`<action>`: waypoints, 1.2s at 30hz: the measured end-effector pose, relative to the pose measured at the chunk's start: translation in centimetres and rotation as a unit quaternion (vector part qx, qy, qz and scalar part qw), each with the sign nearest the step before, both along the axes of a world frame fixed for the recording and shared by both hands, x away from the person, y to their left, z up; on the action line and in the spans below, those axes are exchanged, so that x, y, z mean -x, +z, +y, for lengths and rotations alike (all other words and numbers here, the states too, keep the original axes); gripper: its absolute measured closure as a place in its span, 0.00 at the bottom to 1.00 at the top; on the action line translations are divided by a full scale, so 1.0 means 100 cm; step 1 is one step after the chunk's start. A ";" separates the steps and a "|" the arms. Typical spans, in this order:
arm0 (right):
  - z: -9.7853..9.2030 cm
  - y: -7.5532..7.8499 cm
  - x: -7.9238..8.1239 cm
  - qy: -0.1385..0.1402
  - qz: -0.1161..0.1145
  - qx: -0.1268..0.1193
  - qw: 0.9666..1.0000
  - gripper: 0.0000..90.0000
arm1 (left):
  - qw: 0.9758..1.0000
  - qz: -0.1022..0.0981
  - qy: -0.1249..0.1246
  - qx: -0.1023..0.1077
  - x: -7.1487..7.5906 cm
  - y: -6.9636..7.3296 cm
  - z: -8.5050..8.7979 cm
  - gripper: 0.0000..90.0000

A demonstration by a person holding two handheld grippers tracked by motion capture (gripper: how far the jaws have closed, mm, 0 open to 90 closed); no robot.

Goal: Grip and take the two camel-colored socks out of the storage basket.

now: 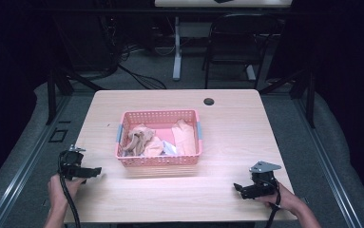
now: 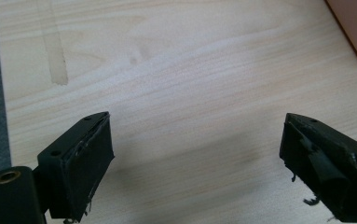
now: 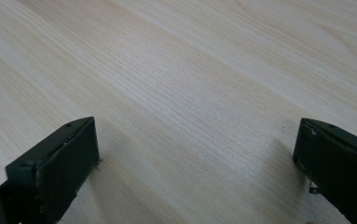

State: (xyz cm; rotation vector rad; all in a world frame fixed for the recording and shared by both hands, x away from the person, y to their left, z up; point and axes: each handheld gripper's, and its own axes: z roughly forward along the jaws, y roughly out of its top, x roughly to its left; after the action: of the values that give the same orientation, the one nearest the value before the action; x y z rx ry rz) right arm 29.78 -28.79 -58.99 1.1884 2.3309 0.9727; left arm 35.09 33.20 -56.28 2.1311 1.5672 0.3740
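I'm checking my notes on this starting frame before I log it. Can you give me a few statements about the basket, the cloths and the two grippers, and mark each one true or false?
1. The pink basket stands on the wooden table and holds crumpled cloths. True.
2. The left gripper is shut on a cloth. False: its jaws stand wide apart over bare table, holding nothing.
3. The right gripper is open, with only wood grain between its jaws. True.
4. The basket sits at the table's right edge, beside the right gripper. False: it sits near the middle, closer to the left gripper.
5. A round hole shows in the tabletop beyond the basket. True.
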 end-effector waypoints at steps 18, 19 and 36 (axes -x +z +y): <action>0.000 0.000 0.000 0.001 0.000 -0.001 1.000 0.00 | 1.000 -0.002 -0.019 -0.017 0.000 0.012 -0.006 0.03; 0.000 0.000 0.000 0.001 0.000 -0.001 1.000 0.00 | 1.000 -0.002 -0.019 -0.017 0.000 0.012 -0.006 0.03; 0.000 0.000 0.000 0.001 0.001 0.000 1.000 0.00 | 0.998 -0.051 -0.040 0.015 0.003 0.047 -0.016 0.02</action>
State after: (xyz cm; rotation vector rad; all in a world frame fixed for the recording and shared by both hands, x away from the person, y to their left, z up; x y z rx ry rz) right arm 29.81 -28.79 -58.98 1.1865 2.3347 0.9726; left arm 34.76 31.60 -51.58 2.1109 1.4189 0.4227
